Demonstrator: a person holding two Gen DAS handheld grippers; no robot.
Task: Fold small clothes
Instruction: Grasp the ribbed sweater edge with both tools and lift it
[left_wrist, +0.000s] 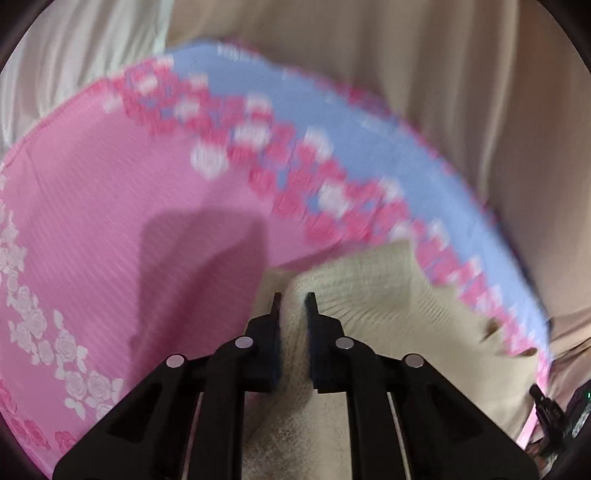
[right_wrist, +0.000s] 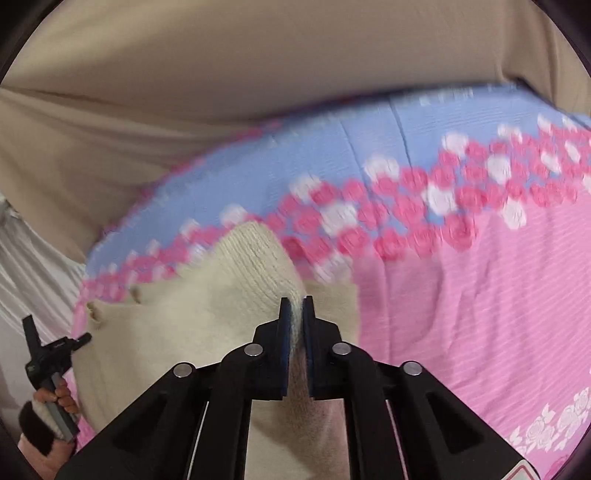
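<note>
Pink bedding (left_wrist: 110, 221) printed with white and deep-pink roses covers the work surface, with a pale blue band (right_wrist: 332, 147) along its far edge.

Nearest in the left wrist view, the left gripper (left_wrist: 294, 299) is closed on a pinch of the cream knitted garment (left_wrist: 369, 295), a ridge of knit rising between its dark pads. In the right wrist view the right gripper (right_wrist: 296, 301) is likewise clamped on a raised fold of the same garment (right_wrist: 184, 325), which lies partly on the pink area and partly over the rose border.

A hand (right_wrist: 55, 398) holding the other gripper's handle shows at the lower left of the right view.

Beyond the bedding's edge lies plain beige fabric (right_wrist: 258, 55), with white fabric (left_wrist: 74, 55) beside it. No containers appear in either view.
</note>
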